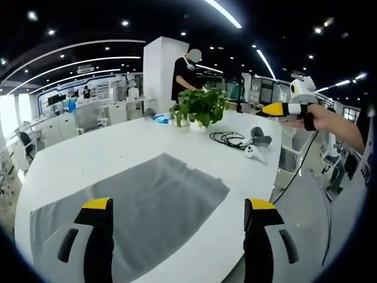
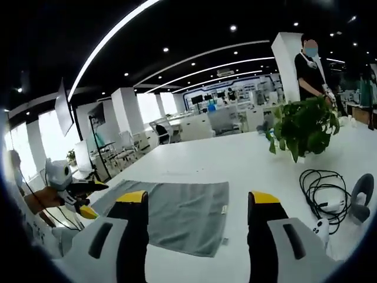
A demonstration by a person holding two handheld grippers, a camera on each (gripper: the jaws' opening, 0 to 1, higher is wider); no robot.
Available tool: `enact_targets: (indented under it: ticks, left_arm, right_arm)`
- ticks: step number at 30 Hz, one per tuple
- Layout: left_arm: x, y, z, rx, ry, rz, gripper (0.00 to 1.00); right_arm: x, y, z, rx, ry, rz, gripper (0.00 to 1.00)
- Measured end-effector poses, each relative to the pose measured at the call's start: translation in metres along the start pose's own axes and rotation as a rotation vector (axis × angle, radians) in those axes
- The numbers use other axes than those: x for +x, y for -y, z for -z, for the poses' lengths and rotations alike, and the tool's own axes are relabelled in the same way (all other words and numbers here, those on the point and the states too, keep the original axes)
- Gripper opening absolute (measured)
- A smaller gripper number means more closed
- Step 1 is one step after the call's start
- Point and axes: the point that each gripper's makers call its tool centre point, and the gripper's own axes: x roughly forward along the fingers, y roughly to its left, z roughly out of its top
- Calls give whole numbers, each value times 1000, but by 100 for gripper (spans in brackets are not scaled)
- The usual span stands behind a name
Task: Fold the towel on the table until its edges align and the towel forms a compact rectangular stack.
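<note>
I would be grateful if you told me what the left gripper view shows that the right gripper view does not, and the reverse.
Left gripper view: the right gripper raised at the table's far side, held by a hand, and a blue object beside the plant.

Right gripper view: the left gripper at the towel's far end, and a small label on the towel's edge.

Both: the grey towel lying flat and unfolded on the white table, a potted plant, a coiled black cable, a white controller, a standing person, and each view's own jaws open.

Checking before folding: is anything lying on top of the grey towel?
Nothing shows on the towel; it lies flat and spread on the white table. The jaws of each view's own gripper cover its near edge, so that strip cannot be checked.
</note>
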Motion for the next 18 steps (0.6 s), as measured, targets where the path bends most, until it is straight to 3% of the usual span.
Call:
enact_targets:
  ticks: [11, 16, 18]
  left_arm:
    - [35, 16, -17, 40, 8, 54, 94]
    - [49, 27, -17, 60, -6, 84, 94]
    - [56, 32, -13, 116, -32, 102, 93]
  right_arm:
    - [17, 15, -10, -37, -23, -35, 68]
    - [27, 20, -13, -43, -34, -51, 67]
    - [32, 22, -13, -46, -41, -61, 67]
